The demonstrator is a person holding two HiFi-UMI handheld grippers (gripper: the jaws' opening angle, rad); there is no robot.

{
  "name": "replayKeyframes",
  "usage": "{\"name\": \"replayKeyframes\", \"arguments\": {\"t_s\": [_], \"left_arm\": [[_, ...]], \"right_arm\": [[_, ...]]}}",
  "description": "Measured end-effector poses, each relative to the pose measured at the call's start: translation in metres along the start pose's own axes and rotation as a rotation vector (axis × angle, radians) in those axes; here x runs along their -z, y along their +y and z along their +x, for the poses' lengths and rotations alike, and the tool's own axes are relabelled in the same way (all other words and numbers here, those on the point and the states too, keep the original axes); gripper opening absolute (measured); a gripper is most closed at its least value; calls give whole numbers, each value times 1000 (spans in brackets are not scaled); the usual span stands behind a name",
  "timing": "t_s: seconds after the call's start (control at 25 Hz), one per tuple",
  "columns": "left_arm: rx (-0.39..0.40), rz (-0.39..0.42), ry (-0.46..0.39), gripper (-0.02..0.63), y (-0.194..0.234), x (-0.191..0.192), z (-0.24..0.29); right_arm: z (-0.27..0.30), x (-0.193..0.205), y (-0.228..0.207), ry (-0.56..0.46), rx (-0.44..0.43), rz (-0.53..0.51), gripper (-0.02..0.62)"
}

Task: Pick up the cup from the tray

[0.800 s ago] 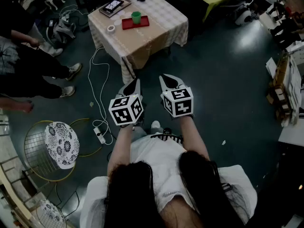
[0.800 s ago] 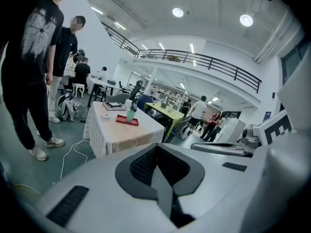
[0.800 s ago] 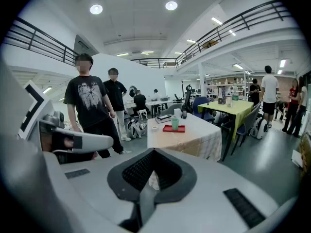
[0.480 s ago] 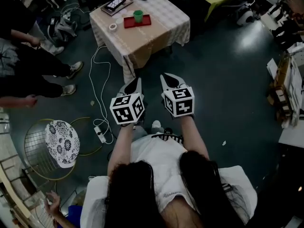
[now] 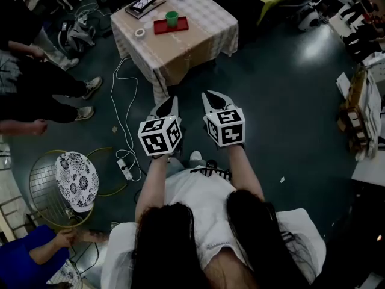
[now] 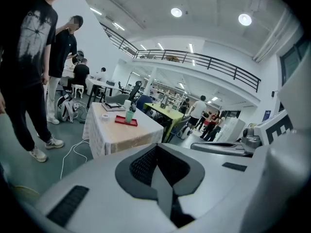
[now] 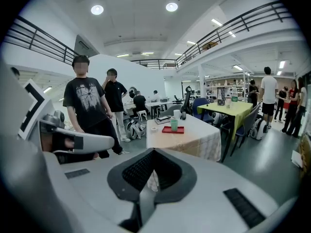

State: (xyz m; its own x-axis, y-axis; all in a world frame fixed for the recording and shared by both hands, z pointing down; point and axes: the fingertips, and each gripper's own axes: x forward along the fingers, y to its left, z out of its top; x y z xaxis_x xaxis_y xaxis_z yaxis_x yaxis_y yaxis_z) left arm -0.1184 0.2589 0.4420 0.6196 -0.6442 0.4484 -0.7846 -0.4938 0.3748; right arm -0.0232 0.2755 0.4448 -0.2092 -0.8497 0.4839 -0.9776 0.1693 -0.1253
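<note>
- Counter [image 5: 180,47]: square, draped in a pale checked cloth that hangs down its sides. It stands well ahead of the person, across dark floor.
- Left tool [image 5: 174,100] and right tool [image 5: 208,94]: both closed, jaws together, nothing between them. Pale hard shells with dark ribbed pads, held side by side, well apart from the counter.
- Tray [image 5: 170,26]: red, flat, rectangular, on the cloth towards the far side.
- Cup [image 5: 172,18]: green, round, slightly tapered, probably plastic; upright on the tray.
- Step in hand: approach only, grasp not begun.
- Next move calls for closing the gap, opening one tool, and setting its jaws either side of the cup wall.
</note>
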Motion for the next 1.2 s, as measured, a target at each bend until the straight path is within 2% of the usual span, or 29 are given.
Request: {"name": "replayKeyframes", "arguments": {"t_s": [0.16,0.32,0.48,0.56,0.64,0.84,1.2], "left_arm": [[-3,0,-3,5,-6,0,3],[-5,0,-8,5,-13,0,6],[-13,0,-18,5,-18,1,6],[-19,1,-22,5,-19,2,7],[-25,2,-24,5,-19,1,9],[-33,-11,-24,5,-11,-3,19],[-22,14,-42,5,7,-38,63]], "right_arm": [[-4,-1,-7,-8,-2,10,11],[-4,-2,-14,-36,-29,47,14],[-4,-2,-15,-44,-64,38,25],[-4,-2,-17,-52,-76,37,64],[-1,-5,-19,-56,-90,38,134],[11,-9,-21,-55,-98,27,161],[49,-37,-36,-72,-107,-13,227]]}}
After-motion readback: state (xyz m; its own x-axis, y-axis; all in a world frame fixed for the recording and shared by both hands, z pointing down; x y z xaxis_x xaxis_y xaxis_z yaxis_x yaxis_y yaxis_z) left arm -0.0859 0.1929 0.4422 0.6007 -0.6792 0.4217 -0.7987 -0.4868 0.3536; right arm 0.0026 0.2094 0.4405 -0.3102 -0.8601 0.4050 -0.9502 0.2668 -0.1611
